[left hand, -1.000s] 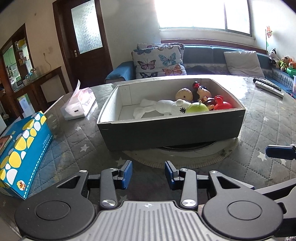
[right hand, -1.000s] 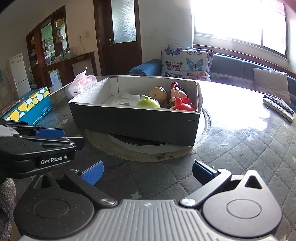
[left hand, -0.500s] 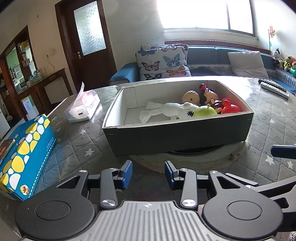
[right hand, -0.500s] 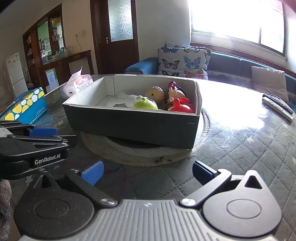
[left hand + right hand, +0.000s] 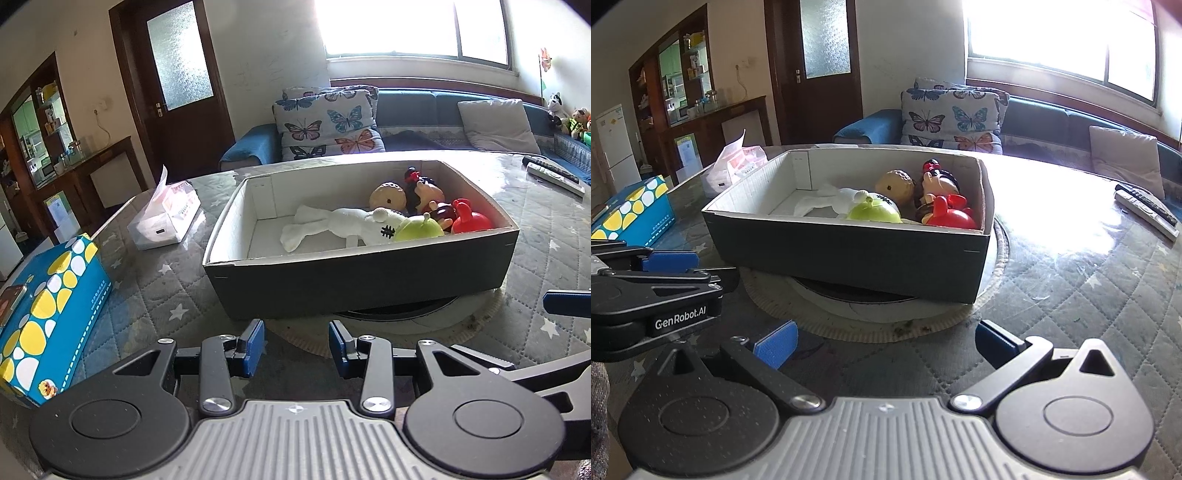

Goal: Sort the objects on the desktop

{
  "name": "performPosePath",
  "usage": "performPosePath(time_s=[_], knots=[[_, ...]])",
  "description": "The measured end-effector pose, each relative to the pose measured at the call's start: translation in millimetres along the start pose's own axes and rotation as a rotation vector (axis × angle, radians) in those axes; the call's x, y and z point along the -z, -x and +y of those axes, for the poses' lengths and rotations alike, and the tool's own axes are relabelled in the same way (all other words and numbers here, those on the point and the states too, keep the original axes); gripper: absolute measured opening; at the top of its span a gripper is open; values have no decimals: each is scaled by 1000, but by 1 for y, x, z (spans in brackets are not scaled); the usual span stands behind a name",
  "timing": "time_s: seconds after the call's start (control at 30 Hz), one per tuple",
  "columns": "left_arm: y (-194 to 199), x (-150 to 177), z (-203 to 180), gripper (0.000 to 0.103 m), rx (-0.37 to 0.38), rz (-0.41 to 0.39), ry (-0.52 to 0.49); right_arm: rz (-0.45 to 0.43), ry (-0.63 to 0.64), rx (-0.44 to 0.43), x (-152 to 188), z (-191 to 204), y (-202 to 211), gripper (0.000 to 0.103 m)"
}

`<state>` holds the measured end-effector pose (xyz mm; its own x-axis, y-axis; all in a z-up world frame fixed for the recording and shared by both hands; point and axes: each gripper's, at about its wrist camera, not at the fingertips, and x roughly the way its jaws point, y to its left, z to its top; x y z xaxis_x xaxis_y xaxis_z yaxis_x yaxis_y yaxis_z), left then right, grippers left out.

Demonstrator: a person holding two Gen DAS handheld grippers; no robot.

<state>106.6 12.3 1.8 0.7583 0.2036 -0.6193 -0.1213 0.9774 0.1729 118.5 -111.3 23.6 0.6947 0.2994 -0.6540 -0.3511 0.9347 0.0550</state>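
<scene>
Both your left gripper [image 5: 296, 345] and right gripper [image 5: 884, 341] hang empty, jaws apart, short of the box [image 5: 365, 275] where the toys [image 5: 417, 225] crowd the right end, so a careless reach could snag its near wall.

Blue box [image 5: 44, 317]: we see it cut off by the left edge in the left wrist view.
Turntable [image 5: 857, 299]: we see only its near rim; the cardboard box [image 5: 849, 251] covers the rest.
Brown toy [image 5: 441, 214]: mostly hidden behind the green toy [image 5: 417, 230]; we cannot tell what it is.
Far surface [image 5: 1052, 192]: washed out by window glare.
Tissue pack [image 5: 733, 164]: we find its print too small to read.
</scene>
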Motion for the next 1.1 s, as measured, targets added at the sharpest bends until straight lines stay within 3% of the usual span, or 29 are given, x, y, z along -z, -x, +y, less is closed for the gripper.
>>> performPosePath(time_s=[1.1], knots=[[-41,-14,7,41,-4,62,-4,59,-13,19,-20,-2,-44,103]])
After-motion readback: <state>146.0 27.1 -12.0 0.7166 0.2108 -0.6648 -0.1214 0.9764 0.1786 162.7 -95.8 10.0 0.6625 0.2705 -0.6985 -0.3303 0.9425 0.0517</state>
